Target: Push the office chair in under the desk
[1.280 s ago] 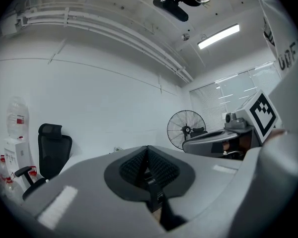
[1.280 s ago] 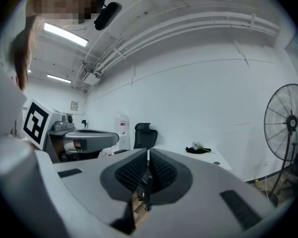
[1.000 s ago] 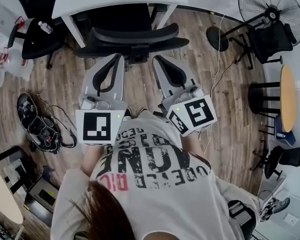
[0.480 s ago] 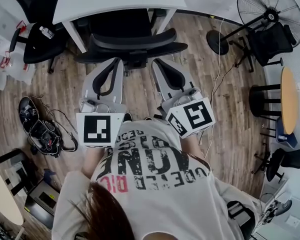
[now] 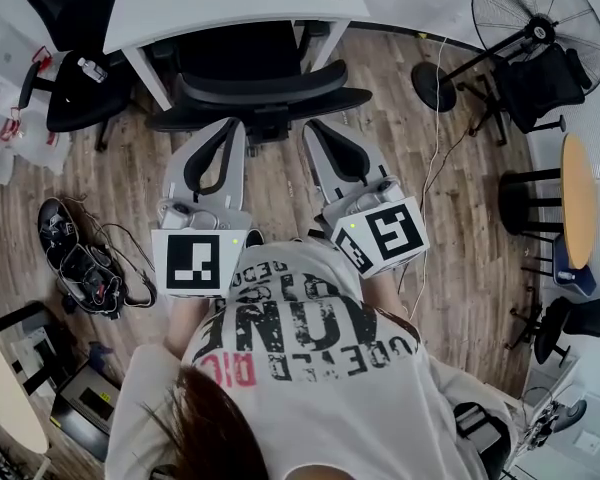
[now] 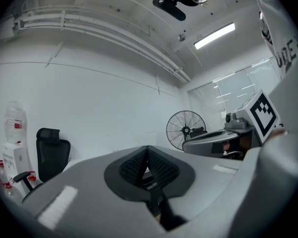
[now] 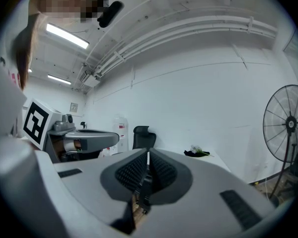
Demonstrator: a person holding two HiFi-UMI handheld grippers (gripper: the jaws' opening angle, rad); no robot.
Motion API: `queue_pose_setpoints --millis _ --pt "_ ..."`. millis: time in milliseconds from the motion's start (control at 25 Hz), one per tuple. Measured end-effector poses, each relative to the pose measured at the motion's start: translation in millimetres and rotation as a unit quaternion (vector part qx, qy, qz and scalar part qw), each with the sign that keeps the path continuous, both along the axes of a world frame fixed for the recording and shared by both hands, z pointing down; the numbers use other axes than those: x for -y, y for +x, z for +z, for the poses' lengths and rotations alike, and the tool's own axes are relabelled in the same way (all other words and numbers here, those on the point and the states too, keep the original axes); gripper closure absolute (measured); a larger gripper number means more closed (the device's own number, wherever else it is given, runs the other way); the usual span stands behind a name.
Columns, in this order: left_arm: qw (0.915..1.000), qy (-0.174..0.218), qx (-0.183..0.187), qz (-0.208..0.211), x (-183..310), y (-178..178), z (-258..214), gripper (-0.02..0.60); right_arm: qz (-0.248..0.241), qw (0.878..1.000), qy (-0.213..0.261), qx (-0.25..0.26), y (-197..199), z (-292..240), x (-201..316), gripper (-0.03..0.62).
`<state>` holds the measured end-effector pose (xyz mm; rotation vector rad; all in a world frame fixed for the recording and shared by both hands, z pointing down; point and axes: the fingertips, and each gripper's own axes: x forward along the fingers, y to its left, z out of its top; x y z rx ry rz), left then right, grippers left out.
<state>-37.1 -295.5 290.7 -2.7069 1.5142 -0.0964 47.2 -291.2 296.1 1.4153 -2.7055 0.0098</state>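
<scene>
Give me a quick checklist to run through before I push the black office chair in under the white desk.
1. Left tool shut with nothing in it: ok.
2. Right tool shut with nothing in it: ok.
3. Black office chair lined up between the legs of the white desk: ok.
4. Both tools pressing on the chair's backrest: cannot tell. In the head view their tips are close to it.
5. Black pedestal fan and its round base standing apart from the chair: ok.
6. Chair fully under the desk: not ok. The backrest and armrests are outside the desk edge.
</scene>
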Motion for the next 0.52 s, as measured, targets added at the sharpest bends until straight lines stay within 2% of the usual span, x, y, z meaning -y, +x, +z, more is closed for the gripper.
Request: queue_pose_setpoints --millis 520 --pt "1.0 -0.008 -0.001 0.0 4.1 -1.9 2.2 0.569 0.003 1.0 0.0 0.004 0.1 0.1 4.1 0.571"
